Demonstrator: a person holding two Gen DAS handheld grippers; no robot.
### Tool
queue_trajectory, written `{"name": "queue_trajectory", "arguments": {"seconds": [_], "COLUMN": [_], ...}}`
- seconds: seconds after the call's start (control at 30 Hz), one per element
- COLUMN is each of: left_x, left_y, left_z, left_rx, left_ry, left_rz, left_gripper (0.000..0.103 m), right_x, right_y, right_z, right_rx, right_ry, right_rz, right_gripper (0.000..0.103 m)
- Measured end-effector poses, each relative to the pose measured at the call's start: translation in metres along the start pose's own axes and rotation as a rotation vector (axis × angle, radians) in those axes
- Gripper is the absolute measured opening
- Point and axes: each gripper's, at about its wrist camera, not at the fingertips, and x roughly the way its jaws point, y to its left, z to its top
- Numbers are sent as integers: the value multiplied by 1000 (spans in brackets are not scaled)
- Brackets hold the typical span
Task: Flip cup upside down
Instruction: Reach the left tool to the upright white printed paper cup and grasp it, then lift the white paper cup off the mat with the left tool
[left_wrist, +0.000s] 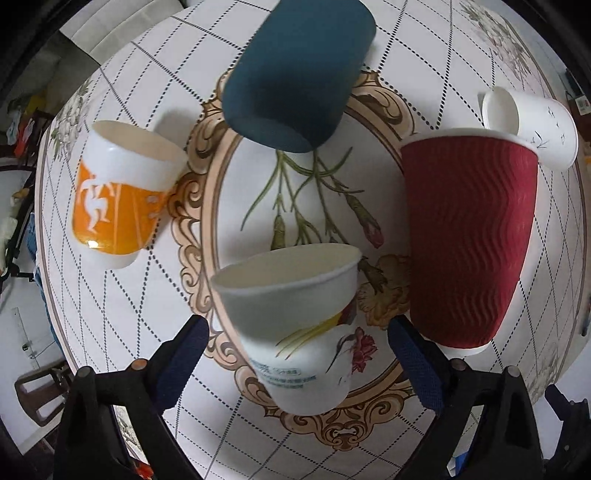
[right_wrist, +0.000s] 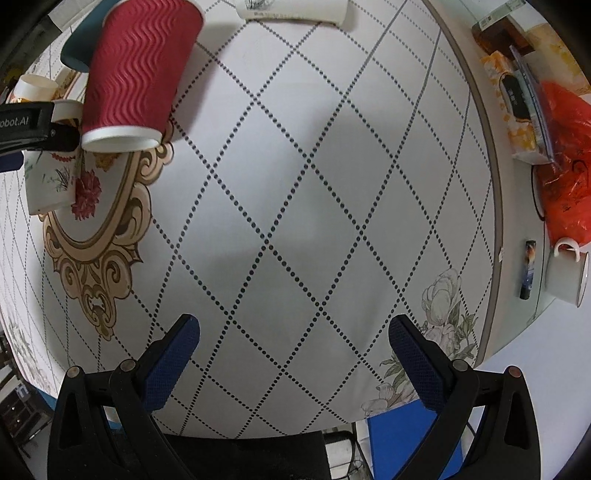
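Left gripper (left_wrist: 297, 354) looked steeply down at the table (left_wrist: 122, 332), fingers spread wide, with the white floral paper cup (left_wrist: 295, 328) sitting between them, mouth up and interior empty; neither pad (left_wrist: 184, 363) visibly touched the cup wall, gap on both sides. Red ripple cup (left_wrist: 469, 240) stood just right of it, its white-rimmed end on the cloth and the other end hidden from view; which way up could not be told for sure. Teal cup (left_wrist: 295, 74) stood beyond the floral cup over the oval print, closed flat end facing up. Orange-and-white cup (left_wrist: 118, 192) was off to the left, mouth up, nothing seen inside. A plain white paper cup (left_wrist: 532, 125) lay on its side behind the red one. Right gripper (right_wrist: 293, 360) hung over bare tablecloth, well apart from the cups, fingers also spread wide, holding nothing. From its view the red ripple cup sat top-left beside the left gripper's black body, and a white mug (right_wrist: 567, 275) lay on the far right edge near an orange plastic bag (right_wrist: 565, 177).
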Motion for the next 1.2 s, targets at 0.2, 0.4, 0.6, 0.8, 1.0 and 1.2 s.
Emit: {"name": "queue_trajectory", "arguments": {"seconds": [0.2, 0.4, 0.6, 0.8, 1.0, 1.2], "left_x": [13, 13, 2, -21, -45, -43], "left_y": [-1, 3, 14, 38, 66, 63], "left_z": [5, 4, -4, -21, -69, -131], "left_rx": [10, 9, -23, -80, -142, -194], "left_ry": [17, -16, -42, -64, -55, -13], "left_rz": [6, 18, 10, -21, -78, -136], "left_gripper": [66, 63, 62, 62, 62, 62], "right_x": [5, 3, 1, -14, -27, -35], "right_y": [-7, -18, -29, -26, -17, 0], "right_z": [0, -2, -15, -25, -42, -65], "right_rx": [18, 30, 30, 20, -14, -77], "right_ry": [19, 19, 7, -15, -36, -44], "right_rz": [7, 13, 25, 41, 73, 95], "right_gripper": [103, 103, 103, 103, 103, 103]}}
